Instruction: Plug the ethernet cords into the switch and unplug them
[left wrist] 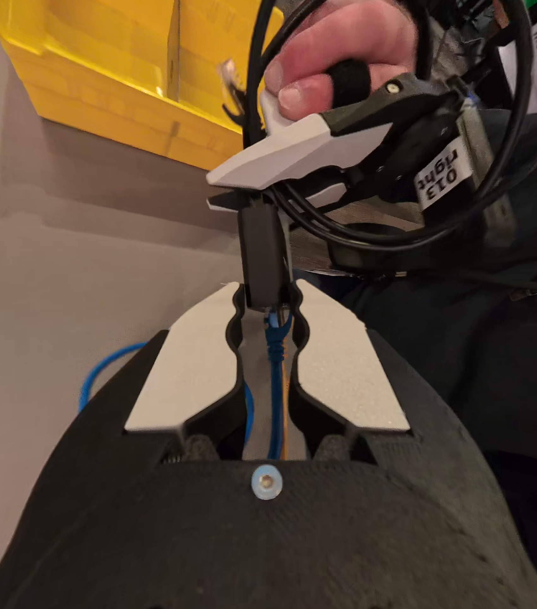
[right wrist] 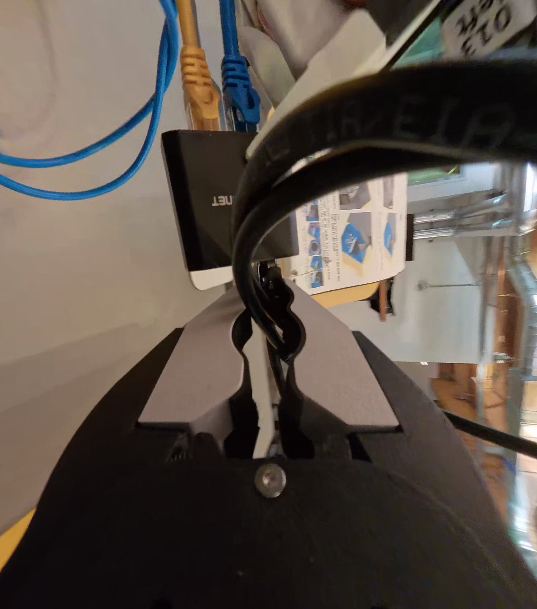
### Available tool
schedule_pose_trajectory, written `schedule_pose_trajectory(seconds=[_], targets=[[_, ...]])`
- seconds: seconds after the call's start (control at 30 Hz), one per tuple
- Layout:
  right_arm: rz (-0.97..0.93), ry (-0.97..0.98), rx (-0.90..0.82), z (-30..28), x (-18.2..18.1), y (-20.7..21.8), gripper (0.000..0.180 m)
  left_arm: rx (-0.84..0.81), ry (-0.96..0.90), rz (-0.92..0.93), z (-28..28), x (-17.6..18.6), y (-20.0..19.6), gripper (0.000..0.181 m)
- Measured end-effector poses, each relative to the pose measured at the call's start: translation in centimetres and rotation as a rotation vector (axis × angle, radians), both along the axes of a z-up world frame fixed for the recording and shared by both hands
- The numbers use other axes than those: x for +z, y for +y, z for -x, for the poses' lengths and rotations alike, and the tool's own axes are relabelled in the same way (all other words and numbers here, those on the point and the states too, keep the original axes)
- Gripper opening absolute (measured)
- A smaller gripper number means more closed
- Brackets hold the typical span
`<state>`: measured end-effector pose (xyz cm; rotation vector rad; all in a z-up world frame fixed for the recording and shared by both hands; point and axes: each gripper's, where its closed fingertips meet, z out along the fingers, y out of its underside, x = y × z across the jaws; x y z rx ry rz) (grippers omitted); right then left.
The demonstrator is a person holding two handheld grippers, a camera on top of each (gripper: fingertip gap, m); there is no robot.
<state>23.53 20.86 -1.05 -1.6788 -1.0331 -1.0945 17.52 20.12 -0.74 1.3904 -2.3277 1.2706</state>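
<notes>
Switch (left wrist: 262, 260) held off the table: left gripper (left wrist: 268, 298) clamps its port end, right gripper (left wrist: 227, 194) at 12 o'clock pinches the black lead; blue (right wrist: 239, 95) and yellow (right wrist: 198, 92) cords seated; next, likely pull one free.

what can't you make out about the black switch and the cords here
- Port row of the flat black switch: right wrist view, edge-on; a black cable loop hides part.
- Whether the yellow cord plug and dark blue cord plug are fully seated: blurred.
- Left gripper grip: switch blocks it.
</notes>
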Motion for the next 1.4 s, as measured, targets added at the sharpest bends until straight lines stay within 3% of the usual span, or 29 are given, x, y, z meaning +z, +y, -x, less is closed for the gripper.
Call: schedule_pose_trajectory(seconds=[0.2, 0.4, 0.5, 0.57, 0.63, 0.87, 1.0, 1.1, 1.2, 1.4], targets=[[0.183, 0.297, 0.013, 0.0, -1.9, -0.1, 0.011, 0.043, -0.338, -0.361, -0.6, 1.2, 0.9, 0.082], [0.265, 0.416, 0.025, 0.6, -2.3, -0.1, 0.011, 0.025, -0.392, -0.768, 0.2, -1.1, 1.1, 0.104], [0.294, 0.409, 0.038, 1.4, -2.5, -0.1, 0.011, -0.003, -0.317, -0.921, 0.5, -2.7, 2.0, 0.098], [0.306, 0.428, 0.058, 2.2, -2.4, 0.0, 0.011, -0.033, -0.282, -0.909, 0.7, -3.5, 1.5, 0.092], [0.316, 0.465, 0.086, 3.0, -2.3, 0.0, 0.011, -0.047, -0.236, -0.873, 1.0, -4.3, 1.2, 0.073], [0.314, 0.577, 0.168, 4.2, -2.6, 0.3, 0.013, -0.004, -0.115, -0.641, 2.3, -4.7, 0.3, 0.074], [0.213, 0.557, 0.150, 3.2, -0.7, -0.1, 0.036, 0.022, -0.025, -0.569, 3.0, -4.9, 1.0, 0.074], [0.131, 0.485, 0.136, 2.4, 0.7, -1.4, 0.037, 0.054, -0.001, -0.494, 3.2, -4.7, 1.6, 0.073], [0.098, 0.348, 0.192, 3.6, 1.5, -2.8, 0.025, 0.069, 0.004, -0.450, 3.5, -4.6, 2.0, 0.074], [0.092, 0.105, 0.221, 6.2, 0.6, -1.3, 0.025, 0.060, 0.019, -0.396, 3.9, -4.5, 1.0, 0.073]])
